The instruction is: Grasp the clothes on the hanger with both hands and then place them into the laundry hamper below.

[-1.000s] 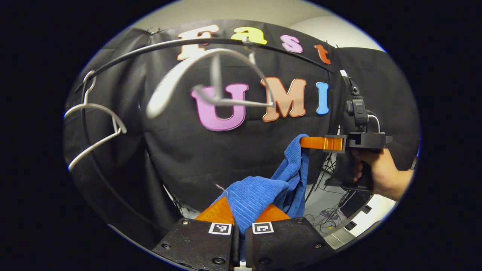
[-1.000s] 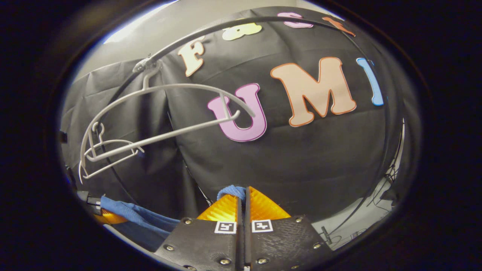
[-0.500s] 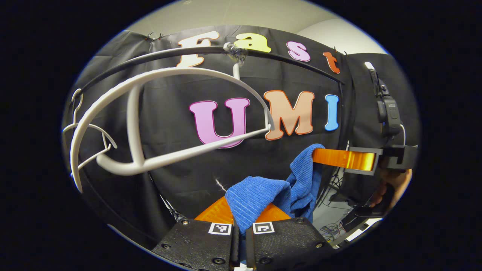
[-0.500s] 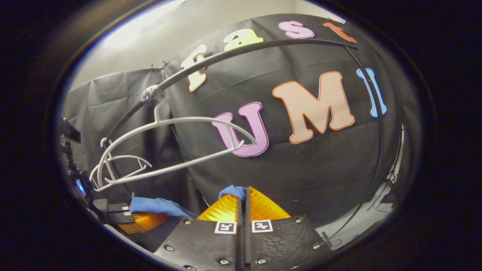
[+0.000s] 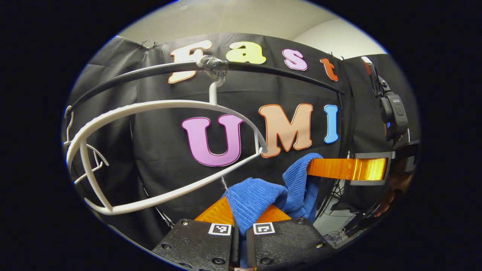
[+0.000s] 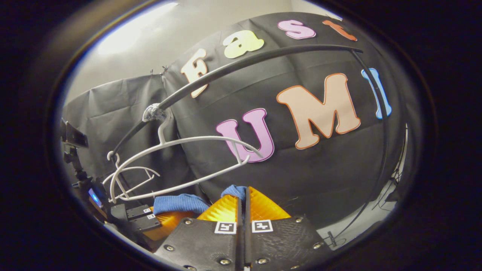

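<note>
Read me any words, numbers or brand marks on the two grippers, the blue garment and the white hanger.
Left gripper: no words; the two square markers at its base carry a black-and-white pattern, not text.
Right gripper: the same, two patterned square markers, no text.
Blue garment: no label or print visible.
White hanger: no marking readable.
</note>
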`<state>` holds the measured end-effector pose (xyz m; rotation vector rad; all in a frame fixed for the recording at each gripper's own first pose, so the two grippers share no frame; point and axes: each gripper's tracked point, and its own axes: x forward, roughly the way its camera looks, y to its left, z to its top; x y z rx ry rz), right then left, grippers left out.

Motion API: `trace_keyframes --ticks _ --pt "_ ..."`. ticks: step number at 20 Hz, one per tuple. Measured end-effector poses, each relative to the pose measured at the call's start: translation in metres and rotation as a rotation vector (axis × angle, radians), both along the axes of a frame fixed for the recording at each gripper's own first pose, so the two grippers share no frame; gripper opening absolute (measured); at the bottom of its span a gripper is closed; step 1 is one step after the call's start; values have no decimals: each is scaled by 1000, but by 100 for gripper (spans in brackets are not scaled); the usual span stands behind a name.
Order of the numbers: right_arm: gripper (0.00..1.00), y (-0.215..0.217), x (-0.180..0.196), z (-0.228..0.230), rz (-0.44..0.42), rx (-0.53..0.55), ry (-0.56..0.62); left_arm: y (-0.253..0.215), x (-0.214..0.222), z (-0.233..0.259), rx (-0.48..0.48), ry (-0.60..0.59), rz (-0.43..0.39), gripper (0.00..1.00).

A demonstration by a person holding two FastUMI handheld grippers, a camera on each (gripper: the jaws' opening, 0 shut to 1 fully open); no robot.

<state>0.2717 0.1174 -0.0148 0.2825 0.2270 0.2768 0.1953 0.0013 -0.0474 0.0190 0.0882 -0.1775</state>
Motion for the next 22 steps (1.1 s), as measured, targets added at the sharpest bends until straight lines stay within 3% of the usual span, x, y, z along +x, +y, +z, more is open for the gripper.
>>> trace_keyframes --ticks 8,22 --pt "1 -12 -1 -13 -13 -27 18 -14 5 -14 -10 25 -25 8" --pt "1 -8 20 -103 -4 30 199 -18 12 -91 73 96 -29 6"
